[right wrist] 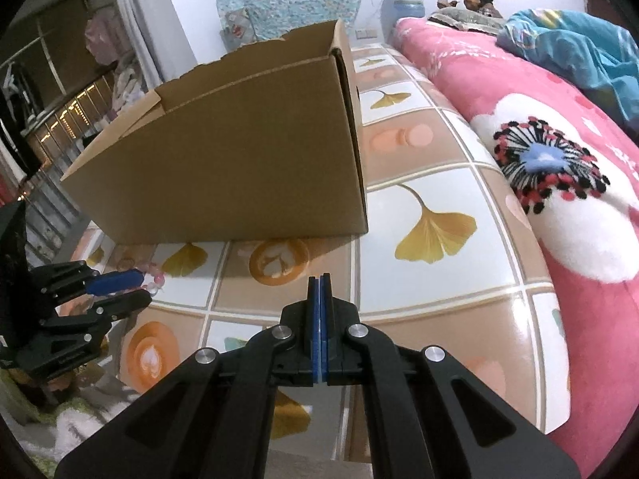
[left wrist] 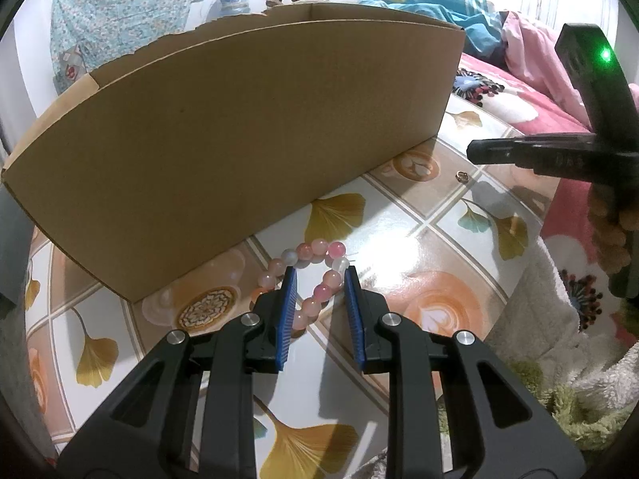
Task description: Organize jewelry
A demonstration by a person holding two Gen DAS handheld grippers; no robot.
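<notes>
1. Left wrist view: my left gripper (left wrist: 319, 275) is down over the pink-and-white beaded bracelet (left wrist: 315, 275), which lies on the glossy ginkgo-leaf patterned tabletop (left wrist: 431, 215) just in front of the long brown cardboard box (left wrist: 239, 127). The blue-padded fingers (left wrist: 289, 299) are apart, straddling one side of the bead loop, with beads between them. I judge they are not yet clamped, since there is a gap on both sides of the strand.

2. I judge the box sits this close because it is where the jewelry goes; its open top is near the bracelet.

3. Same view, farther right: a small gold-coloured ring (left wrist: 462, 176) rests on the tabletop near the box's corner, well apart from the bracelet. My right gripper (left wrist: 479, 151) comes in from the right edge near it; from here I cannot tell how its fingers stand.

4. Right wrist view: my right gripper (right wrist: 320, 279) has its blue pads pressed together, with nothing visible between them. It hovers over the tabletop in front of the cardboard box (right wrist: 239, 151). The ring is not visible here.

5. At the left edge of this view, my left gripper (right wrist: 147, 283) is low at the bracelet (right wrist: 153, 277), its fingers parted.
</notes>
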